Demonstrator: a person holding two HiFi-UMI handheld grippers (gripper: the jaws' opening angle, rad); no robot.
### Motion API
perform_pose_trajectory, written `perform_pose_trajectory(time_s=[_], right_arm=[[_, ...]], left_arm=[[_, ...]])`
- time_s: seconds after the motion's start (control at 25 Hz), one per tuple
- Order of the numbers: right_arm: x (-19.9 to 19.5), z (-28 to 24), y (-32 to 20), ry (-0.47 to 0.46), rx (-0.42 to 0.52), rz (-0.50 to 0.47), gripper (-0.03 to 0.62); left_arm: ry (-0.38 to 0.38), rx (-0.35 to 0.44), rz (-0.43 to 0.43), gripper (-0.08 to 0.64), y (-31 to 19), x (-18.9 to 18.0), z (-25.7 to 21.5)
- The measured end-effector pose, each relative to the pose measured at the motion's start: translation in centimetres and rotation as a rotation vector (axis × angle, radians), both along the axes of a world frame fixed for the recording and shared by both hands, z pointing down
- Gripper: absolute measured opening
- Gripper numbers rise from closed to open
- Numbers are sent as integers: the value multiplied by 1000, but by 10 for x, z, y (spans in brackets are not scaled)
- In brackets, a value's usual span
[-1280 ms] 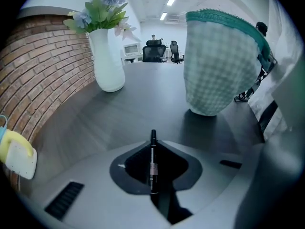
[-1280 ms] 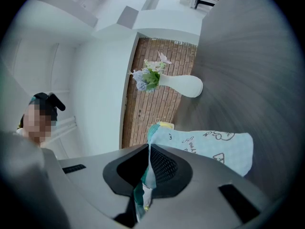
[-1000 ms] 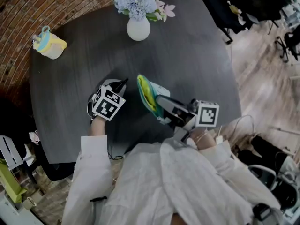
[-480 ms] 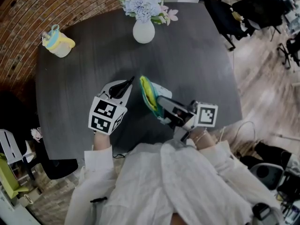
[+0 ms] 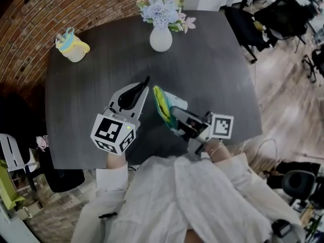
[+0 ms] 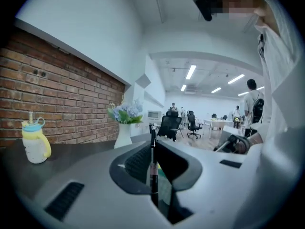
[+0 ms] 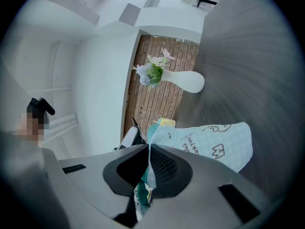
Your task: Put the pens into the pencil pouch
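Left tool [image 5: 135, 92] was clamped on a dark pen [image 6: 153, 168], its long axis along the jaws, tip poking ahead. Right tool [image 5: 173, 116] pinched the pencil pouch [image 5: 162, 103] edge over the table [image 5: 212, 70]. The pouch sat just right of the pen tip.

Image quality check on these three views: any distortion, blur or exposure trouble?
Head view: dim, the dark table bows from wide-angle distortion, yet sharp. Left gripper view: fisheye with black corners, ceiling lights bright, the pen up close a bit soft. Right gripper view: same fisheye ring, pencil pouch legible, table grain smeared at right.
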State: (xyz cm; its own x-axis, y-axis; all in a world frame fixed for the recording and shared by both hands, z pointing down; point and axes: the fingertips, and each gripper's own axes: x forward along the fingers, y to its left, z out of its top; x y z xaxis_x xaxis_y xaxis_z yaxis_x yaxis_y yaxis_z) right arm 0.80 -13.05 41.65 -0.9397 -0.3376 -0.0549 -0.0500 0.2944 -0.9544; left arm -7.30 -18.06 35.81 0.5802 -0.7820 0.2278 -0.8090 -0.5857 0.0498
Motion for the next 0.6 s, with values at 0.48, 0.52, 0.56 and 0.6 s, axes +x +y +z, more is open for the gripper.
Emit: perform_pose_trajectory(time_s=[0.48, 0.52, 0.56, 0.6], right_arm=[[-5, -1, 8, -12, -24, 1, 17], [-5, -2, 7, -13, -25, 3, 17], [-4, -3, 7, -15, -24, 4, 17], [-4, -4, 7, -15, -22, 4, 17]], left_arm=[[301, 249, -13, 40, 19, 16, -78], [327, 257, -8, 40, 21, 18, -80], [350, 262, -4, 40, 23, 19, -82], [370, 267, -2, 40, 24, 21, -83]])
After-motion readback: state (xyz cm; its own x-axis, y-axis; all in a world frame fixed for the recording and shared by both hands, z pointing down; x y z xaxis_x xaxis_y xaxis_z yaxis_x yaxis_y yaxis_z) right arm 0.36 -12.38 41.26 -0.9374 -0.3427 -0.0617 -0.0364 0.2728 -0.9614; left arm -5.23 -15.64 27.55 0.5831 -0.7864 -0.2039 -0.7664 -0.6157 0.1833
